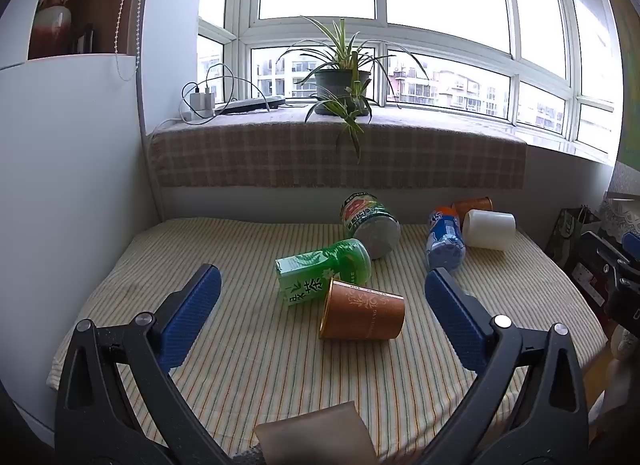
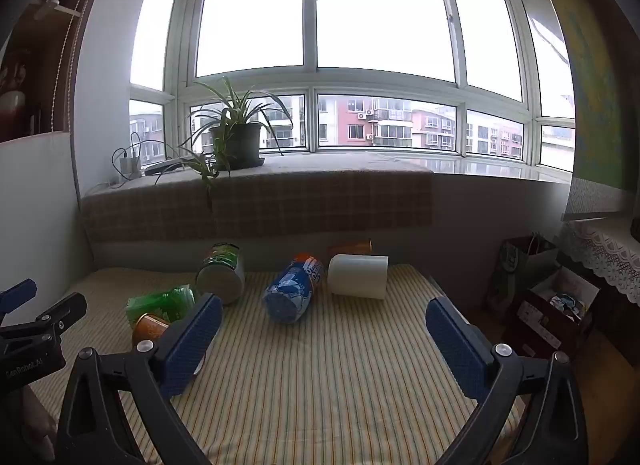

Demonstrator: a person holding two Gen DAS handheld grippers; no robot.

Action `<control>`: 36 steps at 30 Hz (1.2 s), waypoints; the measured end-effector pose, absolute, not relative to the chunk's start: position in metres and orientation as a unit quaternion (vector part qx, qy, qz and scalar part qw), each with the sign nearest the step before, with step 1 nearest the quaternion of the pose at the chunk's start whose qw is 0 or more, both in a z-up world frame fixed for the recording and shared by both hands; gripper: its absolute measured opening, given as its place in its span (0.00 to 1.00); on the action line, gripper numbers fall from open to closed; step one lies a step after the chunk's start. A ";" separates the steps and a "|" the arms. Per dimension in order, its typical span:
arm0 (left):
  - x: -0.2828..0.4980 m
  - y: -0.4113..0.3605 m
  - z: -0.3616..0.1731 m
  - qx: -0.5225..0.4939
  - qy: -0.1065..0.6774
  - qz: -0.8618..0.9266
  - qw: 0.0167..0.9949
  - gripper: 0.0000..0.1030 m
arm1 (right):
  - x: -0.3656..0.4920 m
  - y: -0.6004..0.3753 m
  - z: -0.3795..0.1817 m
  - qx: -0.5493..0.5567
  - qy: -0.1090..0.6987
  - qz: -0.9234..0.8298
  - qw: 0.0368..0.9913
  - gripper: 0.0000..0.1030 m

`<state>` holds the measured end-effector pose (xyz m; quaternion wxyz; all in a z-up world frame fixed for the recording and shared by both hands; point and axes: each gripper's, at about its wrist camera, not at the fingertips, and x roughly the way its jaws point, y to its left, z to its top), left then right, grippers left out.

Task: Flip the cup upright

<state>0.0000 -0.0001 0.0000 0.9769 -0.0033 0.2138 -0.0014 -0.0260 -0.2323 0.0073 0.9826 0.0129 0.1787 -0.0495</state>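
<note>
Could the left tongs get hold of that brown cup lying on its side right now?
Probably yes. The left tongs are open, the brown cup lies just ahead, only the green carton touches its far side.

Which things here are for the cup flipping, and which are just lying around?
For the job:
brown cup, lying on its side
left gripper, open
right gripper, open

Just lying around:
green tea bottle
green can
blue can
white cup
potted plant
</note>
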 end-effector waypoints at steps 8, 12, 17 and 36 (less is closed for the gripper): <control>-0.001 0.002 0.000 -0.019 0.217 -0.002 0.976 1.00 | -0.026 -0.229 0.009 0.013 0.175 -0.050 0.983 1.00; -0.001 0.004 -0.002 -0.017 0.215 0.000 0.977 1.00 | -0.026 -0.228 0.008 0.012 0.174 -0.051 0.983 1.00; -0.002 -0.001 0.001 -0.016 0.216 0.001 0.976 1.00 | -0.026 -0.227 0.007 0.015 0.174 -0.052 0.983 1.00; -0.003 0.007 0.001 -0.022 0.216 -0.004 0.976 1.00 | -0.027 -0.227 0.008 0.013 0.178 -0.040 0.983 1.00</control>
